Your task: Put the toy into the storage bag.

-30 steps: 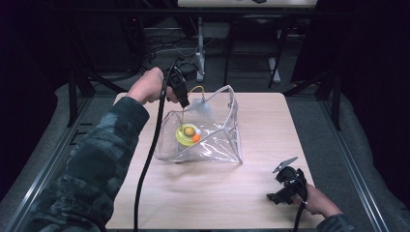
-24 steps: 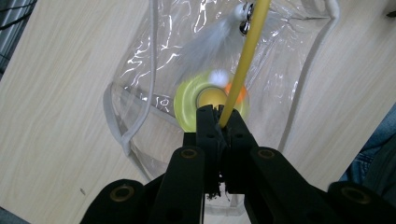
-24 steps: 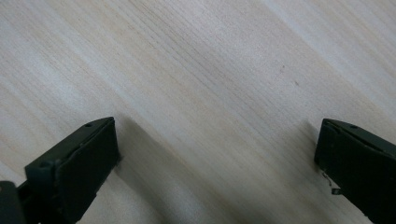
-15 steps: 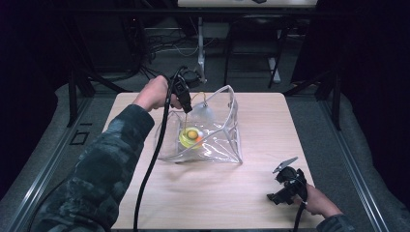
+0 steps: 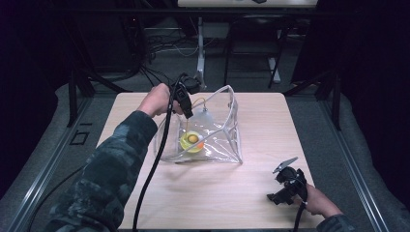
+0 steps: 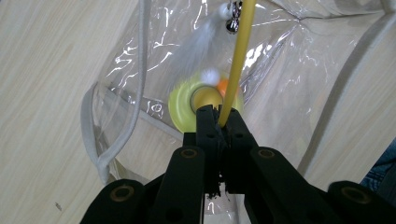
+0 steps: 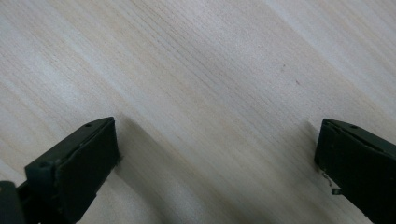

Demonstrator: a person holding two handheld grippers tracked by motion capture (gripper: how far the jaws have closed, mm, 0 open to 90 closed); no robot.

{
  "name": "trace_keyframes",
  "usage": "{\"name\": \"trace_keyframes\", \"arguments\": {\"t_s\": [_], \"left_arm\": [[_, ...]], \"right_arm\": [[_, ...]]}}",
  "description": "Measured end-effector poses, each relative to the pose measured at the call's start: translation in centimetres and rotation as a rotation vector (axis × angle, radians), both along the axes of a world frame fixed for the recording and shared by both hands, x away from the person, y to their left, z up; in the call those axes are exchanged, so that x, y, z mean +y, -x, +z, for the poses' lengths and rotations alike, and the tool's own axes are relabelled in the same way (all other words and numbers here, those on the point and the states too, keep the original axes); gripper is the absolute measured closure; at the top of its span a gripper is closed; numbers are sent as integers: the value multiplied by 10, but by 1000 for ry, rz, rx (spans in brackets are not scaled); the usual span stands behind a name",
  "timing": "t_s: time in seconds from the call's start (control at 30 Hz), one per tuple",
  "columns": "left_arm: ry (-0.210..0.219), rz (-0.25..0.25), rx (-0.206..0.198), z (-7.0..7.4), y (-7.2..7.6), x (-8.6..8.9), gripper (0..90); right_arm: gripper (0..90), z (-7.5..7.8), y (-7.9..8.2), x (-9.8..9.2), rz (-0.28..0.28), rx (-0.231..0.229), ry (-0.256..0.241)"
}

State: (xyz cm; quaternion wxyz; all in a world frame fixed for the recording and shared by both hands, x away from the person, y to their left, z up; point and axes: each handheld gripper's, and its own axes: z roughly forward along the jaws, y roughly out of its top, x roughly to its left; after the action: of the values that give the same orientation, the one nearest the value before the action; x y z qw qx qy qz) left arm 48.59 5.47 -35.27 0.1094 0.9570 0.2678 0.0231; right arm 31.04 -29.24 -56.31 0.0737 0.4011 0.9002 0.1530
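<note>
A light wooden table [image 5: 145,121] is seen from the high view, with dark floor and black frame legs around it. Near its middle a clear plastic bag [image 5: 217,140] with a pale trimmed edge is lying, its mouth standing open toward the far side. Inside the bag, on the bottom, a yellow ring-shaped toy [image 5: 191,141] is resting, with a small orange ball [image 5: 200,143] just beside it. The left gripper [image 5: 186,110] is held above the bag's open edge, and its jaws are closed on a thin yellow rod [image 6: 233,65]. In the left gripper view this rod runs away from the jaws, over the yellow ring, and near its far end a white feather [image 6: 198,44] and small metal bells [image 6: 232,13] are attached, somewhat blurred. The right gripper [image 5: 288,180] is resting low at the near right of the table, well apart from the bag; its jaws are spread wide and nothing is held between them.
</note>
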Motion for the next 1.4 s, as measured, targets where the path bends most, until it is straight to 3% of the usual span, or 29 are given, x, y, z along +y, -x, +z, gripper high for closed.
{"name": "trace_keyframes", "arguments": {"t_s": [0.43,0.73,0.87,1.13,1.4], "left_arm": [[-10,13,6,-15,-1,1,876],[22,43,1,-16,-2,6,838],[46,70,-25,-12,-1,10,713],[61,122,-58,0,5,23,355],[89,172,-101,18,14,46,139]], "right_arm": [[0,0,0,0,0,0,0],[0,0,1,0,-7,-6,-4],[0,0,1,0,-7,-6,-4],[0,0,1,0,-7,-5,-4],[0,0,0,0,-4,-3,2]]}}
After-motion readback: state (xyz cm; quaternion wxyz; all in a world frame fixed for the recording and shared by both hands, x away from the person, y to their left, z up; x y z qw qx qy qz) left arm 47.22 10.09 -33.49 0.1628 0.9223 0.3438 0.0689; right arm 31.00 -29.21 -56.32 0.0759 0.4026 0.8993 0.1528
